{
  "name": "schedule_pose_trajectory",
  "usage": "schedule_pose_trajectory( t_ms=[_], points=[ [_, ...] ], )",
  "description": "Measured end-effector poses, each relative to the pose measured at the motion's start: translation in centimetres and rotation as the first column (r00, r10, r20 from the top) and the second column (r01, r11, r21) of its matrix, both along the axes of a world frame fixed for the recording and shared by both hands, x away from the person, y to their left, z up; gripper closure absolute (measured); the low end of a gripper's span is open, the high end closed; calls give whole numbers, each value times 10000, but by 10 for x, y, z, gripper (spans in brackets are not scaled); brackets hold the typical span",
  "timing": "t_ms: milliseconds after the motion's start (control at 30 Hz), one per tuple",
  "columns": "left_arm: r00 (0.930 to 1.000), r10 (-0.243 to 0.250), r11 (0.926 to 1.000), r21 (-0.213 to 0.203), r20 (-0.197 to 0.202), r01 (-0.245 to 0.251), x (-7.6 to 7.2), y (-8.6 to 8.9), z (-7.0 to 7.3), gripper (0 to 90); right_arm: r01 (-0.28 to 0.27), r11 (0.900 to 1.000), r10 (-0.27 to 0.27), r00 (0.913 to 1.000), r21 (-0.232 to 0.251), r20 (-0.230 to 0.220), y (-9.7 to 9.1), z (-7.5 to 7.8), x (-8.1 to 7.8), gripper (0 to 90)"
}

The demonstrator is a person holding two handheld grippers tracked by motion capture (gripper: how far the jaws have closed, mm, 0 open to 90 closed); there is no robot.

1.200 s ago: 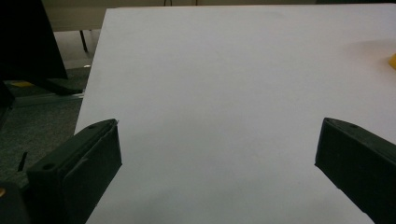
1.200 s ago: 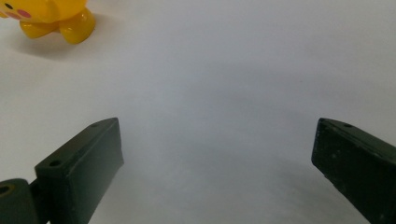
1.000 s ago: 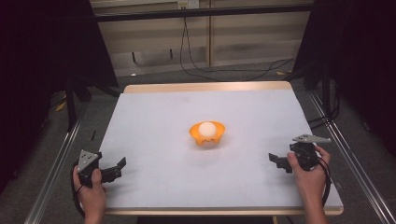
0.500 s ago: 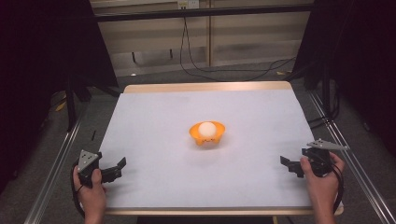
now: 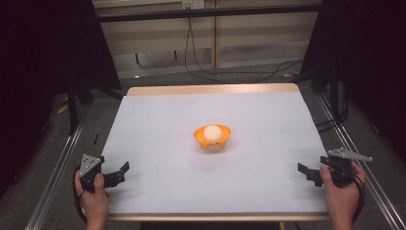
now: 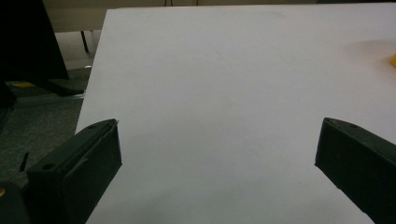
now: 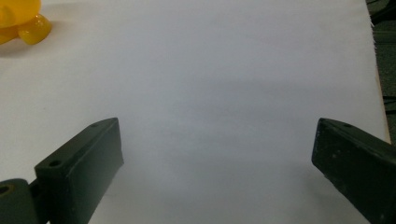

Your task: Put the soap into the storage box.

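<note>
Orange bowl (image 5: 212, 138) sits near the middle of the white worktop (image 5: 158, 124), standing on small rounded feet, with a pale round ball (image 5: 212, 132) resting inside it. Nothing else lies on the white surface.

At the left, near the front corner of the worktop, the left gripper (image 5: 119, 172) is held in the person's left hand (image 5: 93, 199). A grey three-cornered plate sits on top of it, and its black fingers (image 5: 125, 166) point inward toward the middle of the worktop. In the left gripper view the two fingers (image 6: 77, 165) stand wide apart with bare white worktop between them, holding nothing; a sliver of the orange bowl (image 6: 392, 60) shows at the right edge of that view.

The bowl stands well apart from both grippers, roughly between them and farther from the person.

At the right, near the front right corner, the right gripper (image 5: 306, 171) is held in the person's right hand (image 5: 342, 191), again topped by a grey three-cornered plate, with its fingers (image 5: 302, 168) aimed inward. In the right gripper view its fingers (image 7: 81, 165) are also spread wide and empty, over bare worktop, and the bowl's (image 7: 21, 21) rounded orange feet show in the upper left corner.

Beyond the far edge of the worktop, cables (image 5: 201, 62) hang down and trail along the floor in front of a pale wall.
</note>
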State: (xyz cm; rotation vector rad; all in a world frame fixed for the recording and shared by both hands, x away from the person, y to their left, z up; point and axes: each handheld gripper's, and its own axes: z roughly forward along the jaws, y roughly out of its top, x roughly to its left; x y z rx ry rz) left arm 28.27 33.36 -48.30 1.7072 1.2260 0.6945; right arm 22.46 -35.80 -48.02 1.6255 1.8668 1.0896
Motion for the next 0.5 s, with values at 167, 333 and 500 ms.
schedule_pose_trajectory(
  t_ms=[167, 333, 500],
  points=[
    [10000, 1, 10000, -7, 0, -1, 0, 0, 0, 3, 185, 9998, -186, 9998, 76, 36, -8, -1, -7, 18],
    [10000, 5, 10000, 40, 19, -5, 0, 0, 0, 3, 317, 9992, -319, 9994, 254, 104, -16, 0, -14, 18],
    [10000, 0, 10000, 21, 37, 0, 0, 0, 0, 3, 260, 9993, -264, 9996, 262, 130, -19, -1, -19, 18]
  ],
)
